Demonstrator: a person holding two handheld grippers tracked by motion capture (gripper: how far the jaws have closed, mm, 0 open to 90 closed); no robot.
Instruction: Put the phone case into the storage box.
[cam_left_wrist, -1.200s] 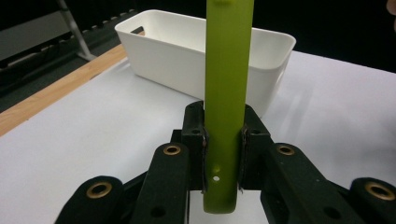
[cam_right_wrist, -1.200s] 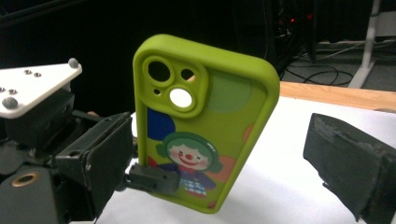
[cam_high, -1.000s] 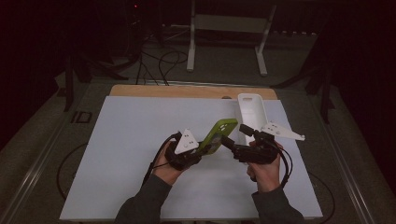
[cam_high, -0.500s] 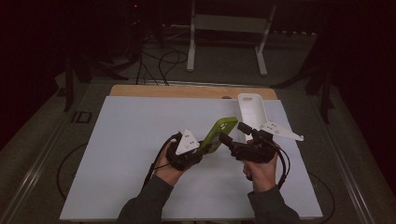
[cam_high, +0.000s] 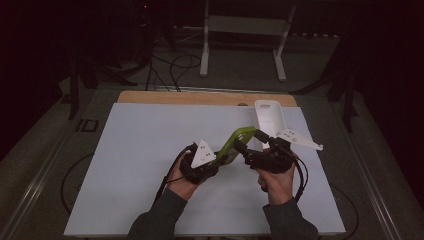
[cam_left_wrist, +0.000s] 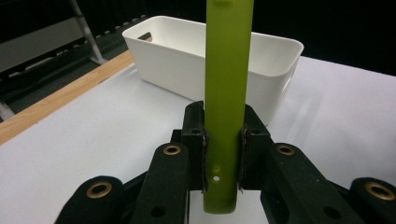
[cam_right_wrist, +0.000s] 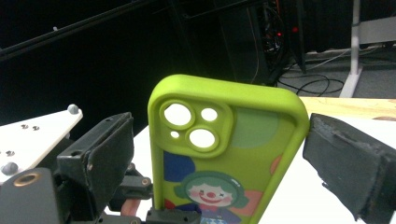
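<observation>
The left gripper (cam_high: 220, 159) is clamped on the lower end of a lime-green phone case (cam_high: 236, 142); in the left gripper view its two black pads press flat against both faces of the case (cam_left_wrist: 227, 93), which stands edge-on and upright between them. The right gripper (cam_high: 245, 146) comes at the case from the other side with its jaws spread: in the right gripper view the case (cam_right_wrist: 224, 154) stands between them, showing its camera cut-outs and a printed clown face. The right jaw's pad sits at or just beside the case's upper corner, while the left jaw stands clear of the near edge; whether that pad actually touches I cannot tell. In the high view the case hangs above the white bench (cam_high: 140, 165), tilted, bridged between the two grippers, each held in one of the person's hands. Just beyond it stands an open white plastic bin (cam_left_wrist: 219, 60) with handle slots, near the bench's wooden far edge (cam_high: 200, 97).
</observation>
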